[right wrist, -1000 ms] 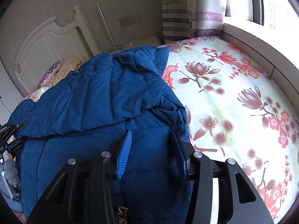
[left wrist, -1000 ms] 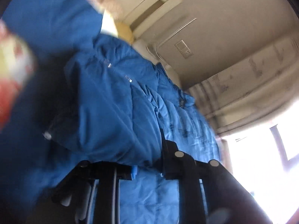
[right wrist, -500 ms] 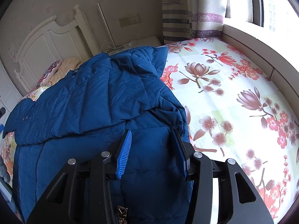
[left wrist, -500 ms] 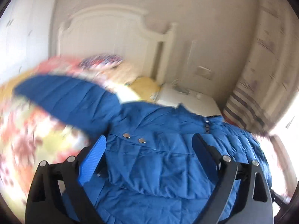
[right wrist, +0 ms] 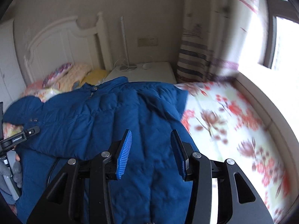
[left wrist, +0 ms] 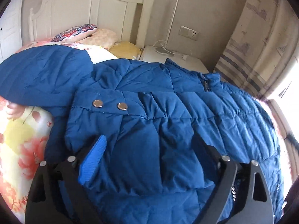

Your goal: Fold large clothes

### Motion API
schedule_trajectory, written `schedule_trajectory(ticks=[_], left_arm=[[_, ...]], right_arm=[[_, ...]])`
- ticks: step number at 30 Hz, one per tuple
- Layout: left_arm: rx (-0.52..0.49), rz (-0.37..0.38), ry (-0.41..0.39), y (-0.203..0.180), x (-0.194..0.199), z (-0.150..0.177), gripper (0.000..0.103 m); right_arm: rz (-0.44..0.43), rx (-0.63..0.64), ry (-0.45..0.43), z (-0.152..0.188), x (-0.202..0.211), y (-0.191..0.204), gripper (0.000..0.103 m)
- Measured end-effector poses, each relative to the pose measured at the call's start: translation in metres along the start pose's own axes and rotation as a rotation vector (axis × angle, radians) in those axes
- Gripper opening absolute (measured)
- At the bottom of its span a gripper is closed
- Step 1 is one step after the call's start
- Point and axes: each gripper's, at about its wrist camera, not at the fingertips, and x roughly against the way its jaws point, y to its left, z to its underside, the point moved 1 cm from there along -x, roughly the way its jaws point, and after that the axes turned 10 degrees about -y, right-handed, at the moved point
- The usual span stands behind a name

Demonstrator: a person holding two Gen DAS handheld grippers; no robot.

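With both grippers over the bed, the jacket lies spread on the flowered sheet, its long axis running from the collar near the pillows down toward the cameras. Collar end points at the headboard; hem end is nearest the grippers and runs out of view below them. One sleeve stretches out to the left side, lying across the sheet. Two metal snaps show on a flap folded over the chest. The left gripper has its jaws wide apart, straddling a puffy fold of the jacket's body; whether the far jaw touches cloth I cannot tell, as the fabric hides it. The right gripper holds its blue-padded jaws well apart too, with nothing between them, poised above the jacket's right-hand edge, just beside bare sheet. In the right view the left gripper's handle shows at the far left, a grey-gloved hand around it. A nightstand sits beyond the collar, curtain at the window side.
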Motion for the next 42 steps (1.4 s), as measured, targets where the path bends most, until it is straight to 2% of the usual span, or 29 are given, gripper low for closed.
schedule_trajectory(ticks=[3,7,9,10,14,18,19,20,21,22,24,26,27,28,30,32,33,34,35,36,38,39,41,42], left_arm=[[-0.035,-0.009,-0.001,-0.003,0.003,0.003,0.098],[-0.03,0.009,-0.004,0.0,0.008,0.004,0.1],[-0.021,0.018,-0.006,0.002,0.01,0.004,0.1],[-0.018,0.024,-0.006,0.003,0.01,0.003,0.1],[-0.023,0.023,-0.004,0.002,0.009,0.004,0.101],[-0.031,0.016,0.002,0.001,0.008,0.004,0.101],[-0.033,0.015,0.001,0.001,0.008,0.004,0.101],[-0.031,0.016,0.001,0.001,0.008,0.004,0.101],[-0.03,0.017,0.0,0.001,0.009,0.004,0.101],[-0.027,0.019,-0.001,0.001,0.009,0.005,0.101],[-0.026,0.021,-0.002,0.001,0.01,0.004,0.101],[-0.027,0.02,-0.002,0.001,0.009,0.004,0.101],[-0.028,0.018,-0.001,0.001,0.009,0.004,0.101],[-0.03,0.016,0.001,0.001,0.009,0.004,0.101],[-0.038,0.009,0.004,0.0,0.008,0.005,0.101],[-0.039,0.008,0.005,0.0,0.008,0.005,0.101],[-0.038,0.009,0.004,0.001,0.008,0.005,0.101],[-0.039,0.009,0.004,0.0,0.008,0.005,0.101],[-0.039,0.009,0.003,0.0,0.009,0.005,0.101],[-0.04,0.009,0.003,0.0,0.008,0.005,0.101],[-0.037,0.01,0.003,0.001,0.008,0.006,0.101],[-0.038,0.01,0.003,0.001,0.008,0.005,0.101],[-0.04,0.008,0.004,-0.001,0.009,0.006,0.101],[-0.04,0.008,0.004,0.0,0.008,0.005,0.101]], right_arm=[[0.02,0.017,0.026,-0.023,-0.045,0.01,0.044],[0.032,0.019,0.118,-0.036,-0.11,0.019,0.044],[0.039,0.043,0.242,-0.022,-0.141,0.015,0.044],[0.022,0.047,0.274,-0.015,-0.148,0.009,0.045],[0.008,-0.071,0.281,-0.019,-0.137,-0.011,0.045],[0.068,0.01,0.106,-0.037,-0.119,-0.002,0.046],[0.074,0.023,0.092,-0.037,-0.121,0.0,0.048],[0.107,0.039,0.156,-0.031,-0.138,-0.005,0.054],[0.1,0.014,0.257,-0.021,-0.155,-0.01,0.055],[0.066,-0.026,0.277,-0.016,-0.158,-0.017,0.057],[0.042,-0.066,0.294,-0.02,-0.156,-0.026,0.057],[0.119,-0.053,0.293,-0.025,-0.144,-0.027,0.057],[0.154,-0.044,0.249,-0.029,-0.13,-0.023,0.057],[0.128,-0.04,0.206,-0.032,-0.117,-0.015,0.057],[0.011,0.005,0.131,-0.027,-0.089,0.009,0.061],[-0.047,0.077,0.163,-0.011,-0.084,0.028,0.075],[-0.075,0.106,0.24,0.004,-0.092,0.034,0.077],[-0.076,0.124,0.275,0.013,-0.099,0.036,0.079],[-0.079,0.12,0.253,0.016,-0.099,0.033,0.08],[-0.078,0.099,0.267,0.015,-0.098,0.028,0.08],[0.001,0.084,0.272,0.01,-0.085,0.025,0.08],[0.01,0.076,0.232,0.005,-0.072,0.03,0.08],[-0.063,0.065,0.167,0.002,-0.049,0.045,0.082],[-0.096,0.082,0.167,0.006,-0.042,0.055,0.082]])
